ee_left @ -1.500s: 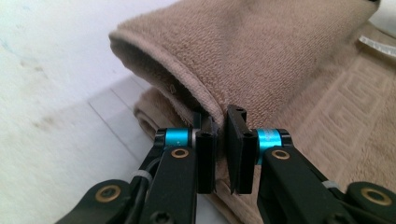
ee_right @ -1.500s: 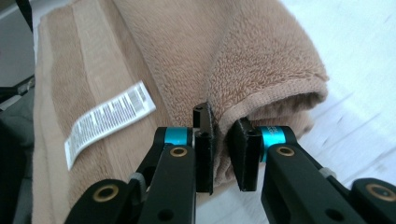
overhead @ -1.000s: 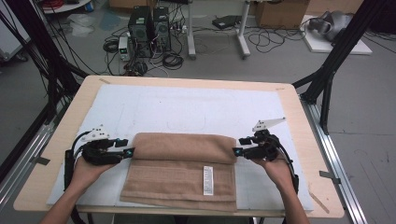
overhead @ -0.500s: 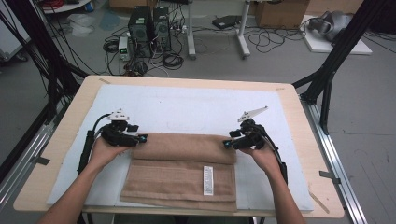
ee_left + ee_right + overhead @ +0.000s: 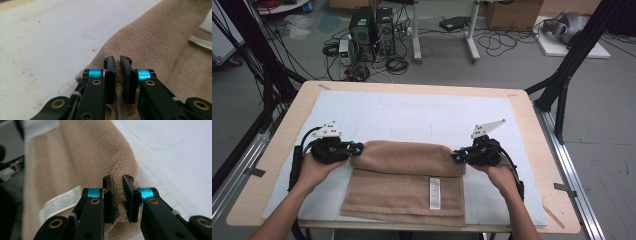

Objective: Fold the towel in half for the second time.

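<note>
- Brown towel (image 5: 407,175) lies on the white mat (image 5: 412,112), on the near half of the wooden table (image 5: 522,107), roughly centred left to right.
- Towel's far edge is folded over toward the person, forming a thick rolled band across its full width; the flat lower layer extends to the near mat edge.
- White care label (image 5: 434,192) sits on the flat layer, right of centre, near the front.
- Left gripper (image 5: 353,148): at the left end of the folded band. Jaws have just been closing. In the left gripper view (image 5: 117,75) they stand nearly together, with towel cloth pinched in the narrow gap: clenched on the towel.
- Right gripper (image 5: 455,157): at the right end of the folded band. Jaws have just been closing. In the right gripper view (image 5: 118,196) terry pile is squeezed between the pads: grasping the towel corner.
- Both hands come in from the near edge, one each side of the towel.
- Floor beyond the far table edge: computer towers (image 5: 372,27), loose cables (image 5: 397,62).
</note>
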Motion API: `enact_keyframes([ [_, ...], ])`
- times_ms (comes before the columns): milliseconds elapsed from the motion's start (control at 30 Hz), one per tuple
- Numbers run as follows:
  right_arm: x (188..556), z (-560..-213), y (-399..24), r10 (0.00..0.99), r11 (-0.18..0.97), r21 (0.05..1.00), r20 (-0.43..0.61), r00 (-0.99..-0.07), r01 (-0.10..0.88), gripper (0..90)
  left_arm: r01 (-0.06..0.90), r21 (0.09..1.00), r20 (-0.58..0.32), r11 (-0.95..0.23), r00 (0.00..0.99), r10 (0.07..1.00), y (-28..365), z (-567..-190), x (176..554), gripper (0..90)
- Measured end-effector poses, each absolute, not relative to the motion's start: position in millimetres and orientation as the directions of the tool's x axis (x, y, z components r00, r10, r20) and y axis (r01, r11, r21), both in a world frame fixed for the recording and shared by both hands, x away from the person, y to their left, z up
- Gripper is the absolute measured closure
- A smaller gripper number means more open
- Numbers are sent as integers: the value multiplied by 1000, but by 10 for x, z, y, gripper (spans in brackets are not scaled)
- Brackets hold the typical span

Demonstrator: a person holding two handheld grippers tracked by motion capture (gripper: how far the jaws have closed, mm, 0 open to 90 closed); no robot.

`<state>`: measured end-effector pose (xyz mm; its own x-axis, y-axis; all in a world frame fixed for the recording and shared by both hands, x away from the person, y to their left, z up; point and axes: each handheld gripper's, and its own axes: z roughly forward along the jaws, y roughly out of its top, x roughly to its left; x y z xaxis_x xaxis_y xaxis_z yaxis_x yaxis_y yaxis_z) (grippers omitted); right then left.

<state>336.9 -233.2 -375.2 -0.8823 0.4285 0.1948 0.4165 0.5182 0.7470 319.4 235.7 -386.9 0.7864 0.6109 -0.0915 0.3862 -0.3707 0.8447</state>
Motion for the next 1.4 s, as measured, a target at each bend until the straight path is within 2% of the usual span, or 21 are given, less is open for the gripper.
enact_keyframes([
  [100, 3109, -3651, -2355, 381, 537, 761, 165, -910, 363, 798, 326, 871, -67, -367, 819, 570, 2423, -3852, 2794, 825],
  [133, 2977, -3634, -2361, 349, 545, 770, 153, -924, 333, 786, 320, 872, -63, -372, 825, 561, 2435, -3864, 2703, 800],
  [200, 2811, -3634, -2369, 320, 554, 771, 153, -935, 315, 753, 313, 872, -69, -376, 840, 538, 2490, -3897, 2489, 678],
  [333, 2649, -3627, -2399, 282, 538, 786, 172, -944, 304, 656, 317, 873, -67, -370, 831, 552, 2580, -3870, 2368, 586],
  [533, 2819, -3607, -2425, 345, 520, 793, 146, -927, 318, 603, 315, 874, -47, -369, 811, 583, 2566, -3812, 2584, 541],
  [667, 3011, -3744, -2411, 410, 531, 768, 137, -902, 358, 570, 348, 875, -84, -338, 794, 602, 2513, -3884, 2766, 545],
  [833, 3226, -3953, -2387, 484, 546, 729, 128, -866, 413, 490, 372, 861, -84, -348, 777, 624, 2444, -3964, 2925, 544],
  [900, 3277, -4011, -2383, 495, 551, 719, 128, -859, 424, 475, 381, 850, -71, -364, 768, 637, 2416, -4004, 2978, 538],
  [1033, 3352, -4130, -2374, 521, 556, 700, 126, -844, 448, 389, 419, 807, -51, -415, 751, 658, 2359, -4138, 3136, 494],
  [1167, 3418, -4247, -2331, 516, 573, 665, 161, -842, 479, 375, 450, 772, -40, -449, 739, 672, 2301, -4259, 3256, 434],
  [1233, 3427, -4264, -2298, 505, 583, 658, 166, -847, 476, 439, 474, 752, -55, -458, 737, 674, 2288, -4325, 3325, 447],
  [1333, 3423, -4274, -2287, 501, 603, 646, 151, -852, 468, 527, 468, 752, -47, -463, 740, 672, 2278, -4344, 3337, 659],
  [1400, 3412, -4261, -2298, 503, 599, 650, 149, -851, 468, 522, 460, 755, -37, -468, 742, 669, 2279, -4326, 3322, 699],
])
